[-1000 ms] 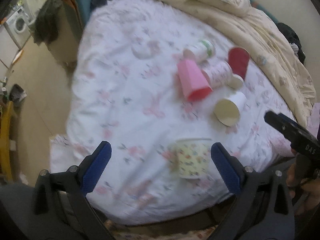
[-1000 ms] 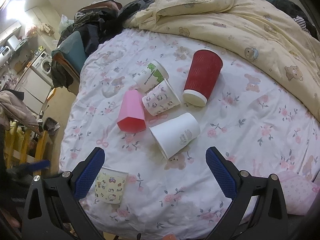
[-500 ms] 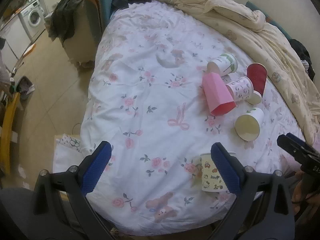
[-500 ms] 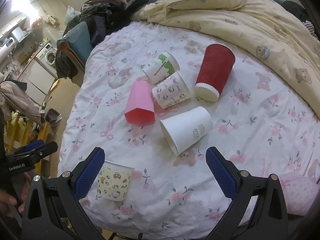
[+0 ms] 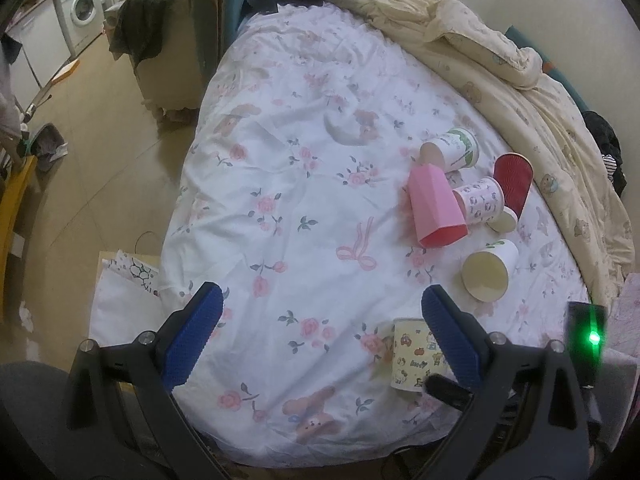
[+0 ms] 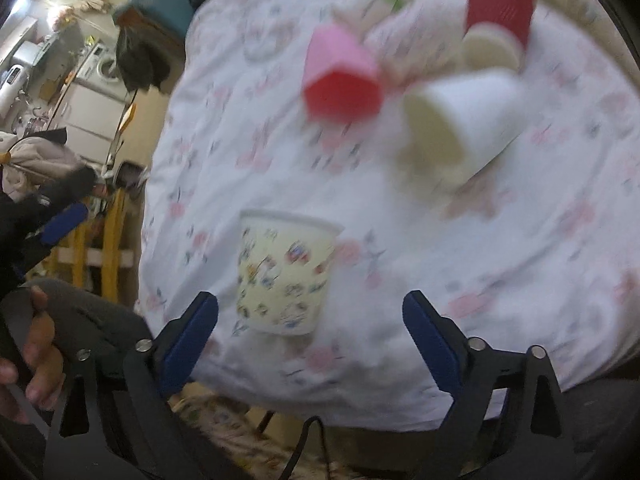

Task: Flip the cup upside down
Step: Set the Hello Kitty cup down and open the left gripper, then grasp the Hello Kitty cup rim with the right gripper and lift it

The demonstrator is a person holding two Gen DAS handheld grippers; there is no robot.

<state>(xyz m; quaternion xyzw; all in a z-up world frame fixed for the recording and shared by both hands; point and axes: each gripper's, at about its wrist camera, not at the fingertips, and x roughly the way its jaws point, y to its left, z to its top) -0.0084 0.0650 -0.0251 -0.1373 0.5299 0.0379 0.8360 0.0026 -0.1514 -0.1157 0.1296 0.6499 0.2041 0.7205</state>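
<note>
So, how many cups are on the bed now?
6. A cartoon cup stands upright near the front edge. The pink, green-print, patterned, red and white cups lie clustered farther back.

Right hand-held gripper [image 6: 310, 322] now closer to the patterned cup [image 6: 285, 272], its wide-spread fingers level with the cup's base.

The cartoon cup [image 6: 284, 276] stands upright on the bed [image 5: 304, 208], near its front edge. Behind it and to its right, a plain cup [image 5: 490, 274] lies on its side. Farther behind, four more cups [image 5: 464, 192] lie clustered together, touching. Beyond those, a quilt [image 5: 520, 92] is heaped along the bed's far side.
</note>
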